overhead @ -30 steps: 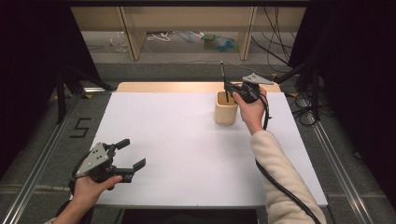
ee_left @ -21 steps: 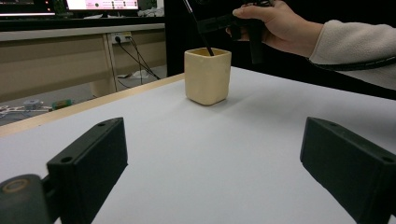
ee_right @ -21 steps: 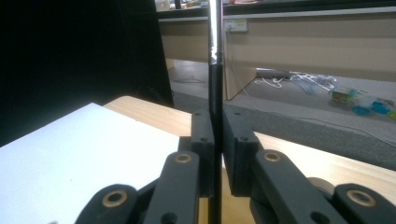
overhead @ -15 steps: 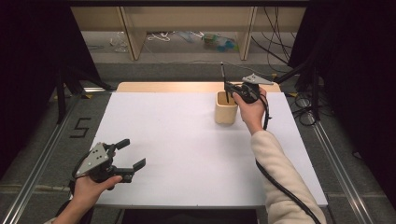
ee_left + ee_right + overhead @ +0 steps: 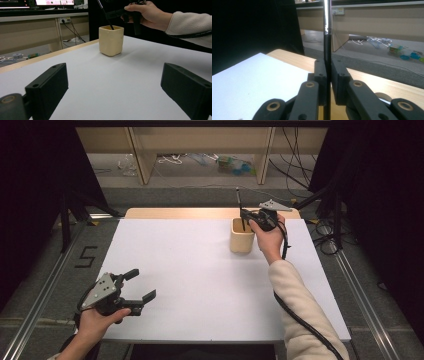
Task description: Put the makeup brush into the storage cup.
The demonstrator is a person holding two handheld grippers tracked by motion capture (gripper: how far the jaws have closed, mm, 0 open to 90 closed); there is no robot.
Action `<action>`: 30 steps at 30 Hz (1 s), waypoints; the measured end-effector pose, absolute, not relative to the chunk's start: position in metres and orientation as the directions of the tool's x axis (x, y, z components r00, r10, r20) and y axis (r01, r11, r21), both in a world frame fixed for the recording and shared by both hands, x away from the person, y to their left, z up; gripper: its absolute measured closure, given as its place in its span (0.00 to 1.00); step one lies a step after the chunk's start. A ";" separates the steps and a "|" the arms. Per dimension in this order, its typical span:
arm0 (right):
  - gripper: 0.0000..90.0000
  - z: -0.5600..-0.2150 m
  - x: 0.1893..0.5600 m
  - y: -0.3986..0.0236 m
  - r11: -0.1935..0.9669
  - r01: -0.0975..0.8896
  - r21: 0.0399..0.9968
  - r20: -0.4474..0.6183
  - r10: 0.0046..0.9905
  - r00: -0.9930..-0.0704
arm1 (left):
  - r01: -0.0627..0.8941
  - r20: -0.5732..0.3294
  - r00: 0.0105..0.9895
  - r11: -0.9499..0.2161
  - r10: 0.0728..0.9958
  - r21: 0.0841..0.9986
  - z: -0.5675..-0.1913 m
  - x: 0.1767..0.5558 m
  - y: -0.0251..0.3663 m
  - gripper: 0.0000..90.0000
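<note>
right gripper clamps a slim black pen upright, tip already down inside the cream cup at the table's far side, release seemingly the one step left, left gripper near front edge, jaws wide apart, empty.
</note>
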State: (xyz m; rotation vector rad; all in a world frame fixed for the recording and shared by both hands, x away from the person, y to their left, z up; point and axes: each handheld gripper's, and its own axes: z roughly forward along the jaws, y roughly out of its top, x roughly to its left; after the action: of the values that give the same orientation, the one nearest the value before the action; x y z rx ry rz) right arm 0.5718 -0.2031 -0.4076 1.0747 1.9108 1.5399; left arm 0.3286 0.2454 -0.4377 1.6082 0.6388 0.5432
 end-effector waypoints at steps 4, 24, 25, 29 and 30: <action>0.93 -0.408 0.572 -0.203 0.072 0.286 0.956 0.116 0.799 -0.590 | 0.097 -0.013 0.735 -0.086 0.678 0.992 -0.438 0.329 0.245 0.08; 0.93 -0.409 0.572 -0.203 0.077 0.289 0.954 0.114 0.800 -0.589 | 0.098 -0.014 0.736 -0.086 0.677 0.991 -0.438 0.329 0.245 0.08; 0.93 -0.409 0.572 -0.203 0.077 0.289 0.954 0.113 0.800 -0.589 | 0.098 -0.013 0.735 -0.088 0.678 0.991 -0.438 0.328 0.245 0.08; 0.93 -0.409 0.571 -0.203 0.084 0.295 0.952 0.111 0.802 -0.588 | 0.092 -0.005 0.736 -0.094 0.677 0.991 -0.438 0.329 0.246 0.08; 0.93 -0.409 0.571 -0.203 0.086 0.294 0.952 0.109 0.802 -0.587 | 0.092 -0.005 0.736 -0.093 0.676 0.991 -0.438 0.329 0.246 0.08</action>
State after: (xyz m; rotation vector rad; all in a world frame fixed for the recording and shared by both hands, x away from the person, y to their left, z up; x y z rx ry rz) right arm 0.5713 -0.2032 -0.4087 1.0772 1.9251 1.5154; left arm 0.3288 0.2455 -0.4376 1.6130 0.6326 0.5471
